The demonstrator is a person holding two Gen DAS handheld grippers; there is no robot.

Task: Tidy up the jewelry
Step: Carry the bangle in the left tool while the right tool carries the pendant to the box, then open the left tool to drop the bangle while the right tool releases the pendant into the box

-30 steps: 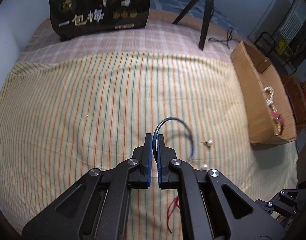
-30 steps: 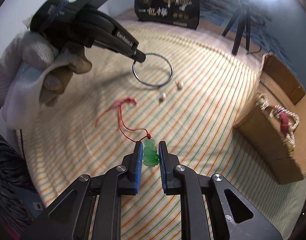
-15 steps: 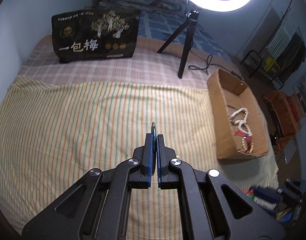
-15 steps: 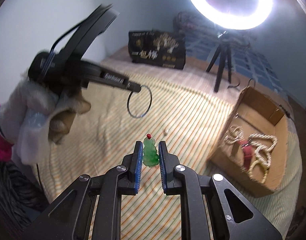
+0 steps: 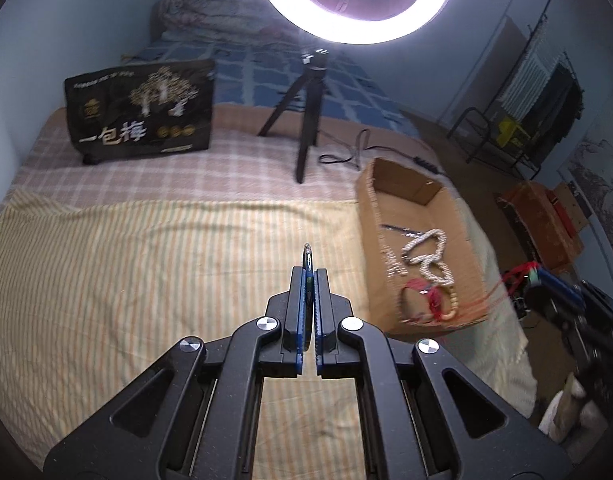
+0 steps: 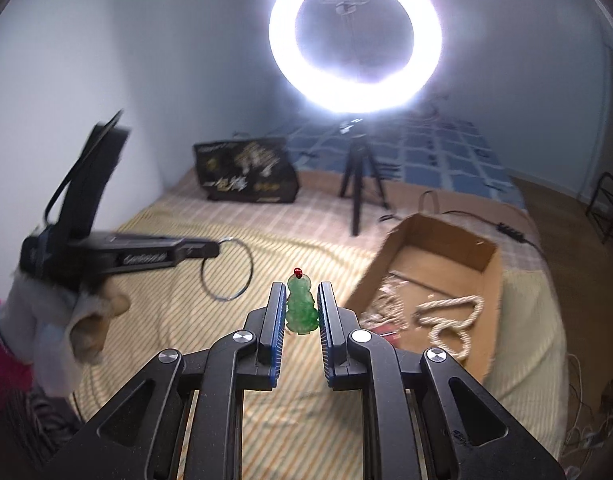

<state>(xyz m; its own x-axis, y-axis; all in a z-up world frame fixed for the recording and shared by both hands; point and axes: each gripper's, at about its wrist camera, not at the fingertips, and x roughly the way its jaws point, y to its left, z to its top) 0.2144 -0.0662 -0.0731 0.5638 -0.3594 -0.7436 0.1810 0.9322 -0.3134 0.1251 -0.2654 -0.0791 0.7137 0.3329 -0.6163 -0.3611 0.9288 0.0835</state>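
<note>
My left gripper (image 5: 308,276) is shut on a thin blue bangle (image 5: 308,255), seen edge-on between the pads. In the right wrist view the bangle (image 6: 251,268) hangs as a ring from the left gripper (image 6: 215,249), in a gloved hand above the striped cloth. My right gripper (image 6: 302,294) is shut on a green jade pendant (image 6: 302,308) with a red bead on top. Its red cord (image 5: 502,286) trails from the blurred right gripper (image 5: 536,277) beside the cardboard box (image 5: 418,192). The box (image 6: 370,280) holds a white bead necklace (image 6: 450,320).
A lit ring light (image 6: 354,36) on a black tripod (image 5: 304,128) stands behind the box. A black printed bag (image 5: 142,116) leans at the back left. The yellow striped cloth (image 5: 146,264) covers the near bed. A cable (image 5: 346,156) lies by the tripod.
Both grippers have risen off the striped cloth, the left with the bangle, the right with the pendant and its cord. Both views have tilted up; the two pearls have dropped out of sight.
</note>
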